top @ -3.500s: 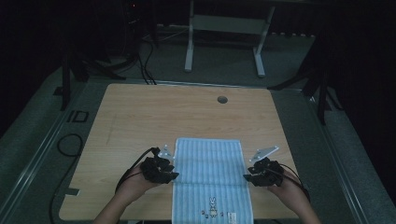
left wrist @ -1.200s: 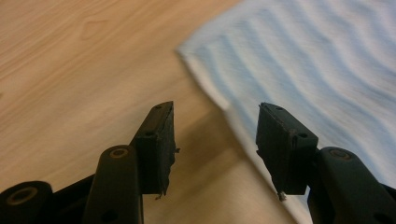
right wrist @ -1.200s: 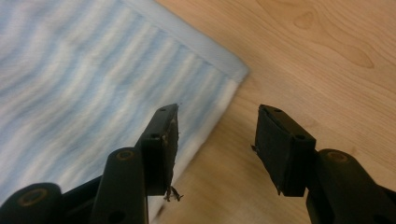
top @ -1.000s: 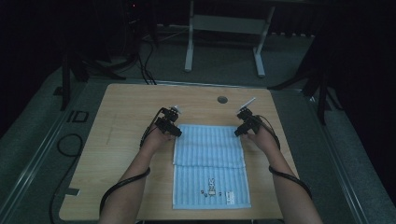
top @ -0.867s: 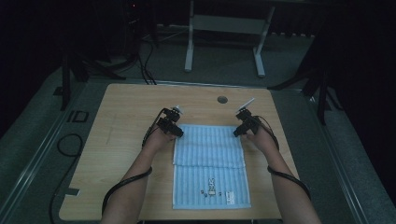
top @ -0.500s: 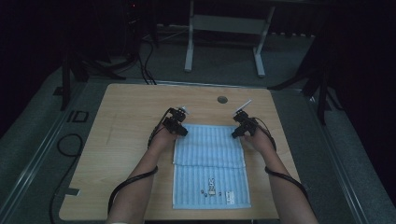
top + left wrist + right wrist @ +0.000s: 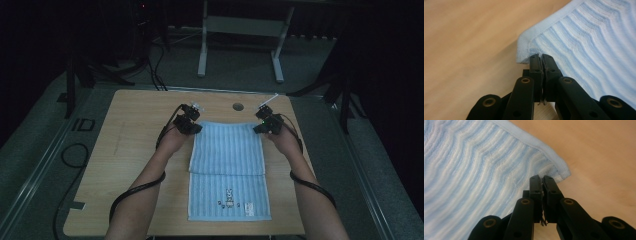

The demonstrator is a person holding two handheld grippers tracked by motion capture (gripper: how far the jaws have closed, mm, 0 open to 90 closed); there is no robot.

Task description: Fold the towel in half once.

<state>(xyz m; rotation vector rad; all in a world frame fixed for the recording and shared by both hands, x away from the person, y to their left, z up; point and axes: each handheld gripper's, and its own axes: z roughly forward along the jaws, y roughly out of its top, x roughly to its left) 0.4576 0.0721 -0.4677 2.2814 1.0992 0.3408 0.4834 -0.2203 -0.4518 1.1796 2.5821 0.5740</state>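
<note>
1. The left gripper (image 7: 189, 121) sits at the far left corner of the blue striped towel (image 7: 229, 165), with the person's left hand (image 7: 172, 140) behind it in the high view.
2. In the left gripper view the left gripper (image 7: 541, 57) has its two black jaws pressed together, and they have just been closing. The towel (image 7: 594, 45) has its hemmed corner pinched between the tips.
3. That corner curls up and bunches just ahead and to the left of the jaw tips, with the striped cloth running off to the right of the jaws and the bare wooden table (image 7: 469, 45) to their left.
4. Over on the other side, the right gripper (image 7: 266, 125) is at the far right corner of the towel, the right hand (image 7: 284, 141) just behind it.
5. In the right gripper view the right gripper (image 7: 541, 177) has its jaws squeezed together too, just closed in. A fold of the towel (image 7: 479, 170) by its corner is caught between the tips.
6. Here the hemmed corner pokes out just ahead and to the right of the jaw tips, the striped cloth spreads to the left of them, and the table (image 7: 599, 157) lies to the right.
7. From the high view, the towel lies between the two grippers and stretches back toward the person across the table (image 7: 125, 165), with a crease across its middle and a small embroidered motif (image 7: 228, 197) near the near edge.
8. A round hole (image 7: 238, 106) in the table top lies beyond the jaws, roughly midway between the two grippers.
</note>
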